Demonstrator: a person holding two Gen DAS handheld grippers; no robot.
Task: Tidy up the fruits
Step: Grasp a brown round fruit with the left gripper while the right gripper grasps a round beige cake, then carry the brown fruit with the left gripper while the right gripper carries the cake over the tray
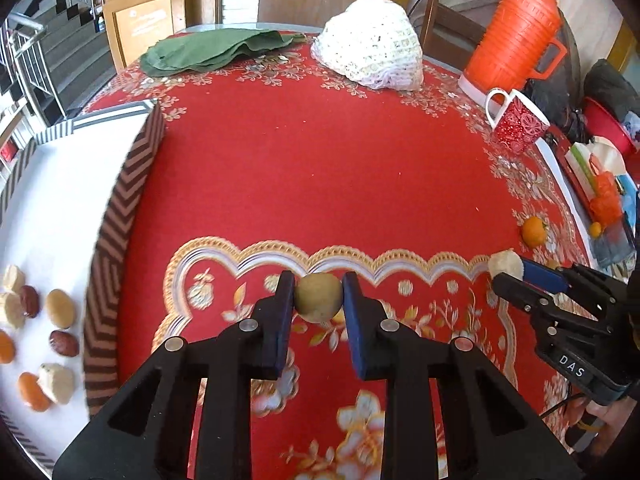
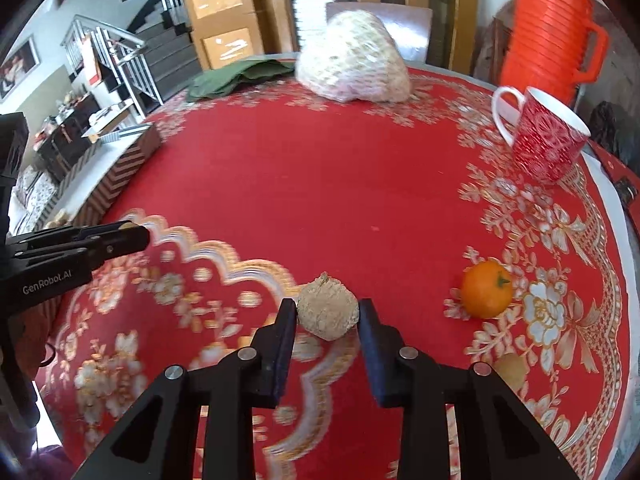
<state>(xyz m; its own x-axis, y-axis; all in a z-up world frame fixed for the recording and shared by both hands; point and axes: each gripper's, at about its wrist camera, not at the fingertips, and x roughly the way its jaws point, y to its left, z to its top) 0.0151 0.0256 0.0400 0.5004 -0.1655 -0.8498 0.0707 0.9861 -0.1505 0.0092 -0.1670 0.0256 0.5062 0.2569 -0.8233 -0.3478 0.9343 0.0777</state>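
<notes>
My left gripper (image 1: 318, 280) is shut on a smooth round tan fruit (image 1: 319, 297), held just above the red tablecloth. My right gripper (image 2: 327, 308) is shut on a rough beige fruit (image 2: 328, 306); the left wrist view shows that gripper (image 1: 508, 274) at the right edge with the pale fruit (image 1: 505, 265) at its tips. An orange tangerine (image 2: 486, 294) lies on the cloth to the right, and a tan fruit (image 2: 510, 368) is half hidden behind the right finger. The white tray (image 1: 120, 208) with a striped rim, at the left, holds several pale, orange and dark red fruits.
At the back stand a white net bag (image 1: 370, 42) and a folded green cloth (image 1: 216, 50). An orange thermos (image 1: 516, 28) and a red patterned mug (image 2: 548, 140) stand at the right edge. A tissue box and clutter (image 1: 596, 176) lie beyond the table's right side.
</notes>
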